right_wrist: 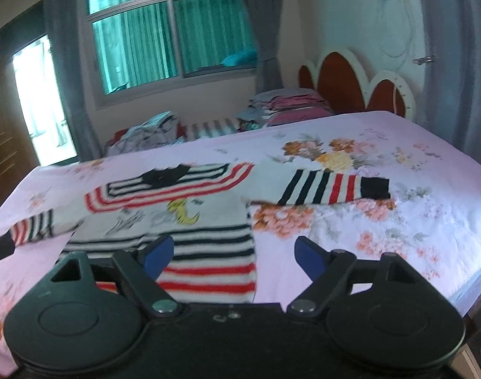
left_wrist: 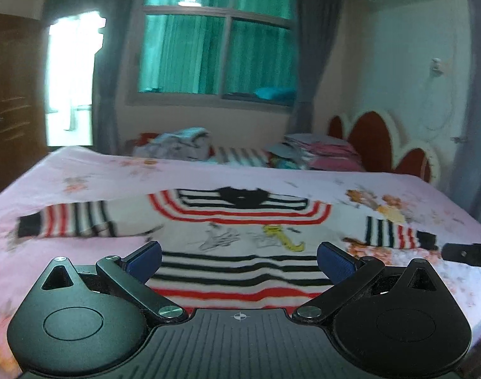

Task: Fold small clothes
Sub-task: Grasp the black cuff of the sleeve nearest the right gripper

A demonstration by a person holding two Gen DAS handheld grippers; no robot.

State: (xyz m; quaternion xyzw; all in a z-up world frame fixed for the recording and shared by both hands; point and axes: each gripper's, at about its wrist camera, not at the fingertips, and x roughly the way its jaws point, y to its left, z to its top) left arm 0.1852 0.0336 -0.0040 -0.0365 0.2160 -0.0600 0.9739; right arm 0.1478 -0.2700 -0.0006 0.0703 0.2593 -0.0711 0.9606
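We see the striped sweater (left_wrist: 240, 221) spread flat on the bed (left_wrist: 82, 170), sleeves out sideways, hem nearest us. Left tool (left_wrist: 239, 260) gapes wide over the hem middle; right tool (right_wrist: 234, 255) gapes wide at the hem's right corner, nearer the right sleeve (right_wrist: 332, 188).

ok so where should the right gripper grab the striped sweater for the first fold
Probably the black cuff of the striped sweater, approached from the right. That sleeve lies flat and stretched straight out on the floral bedsheet, so its end is free to carry across the body.
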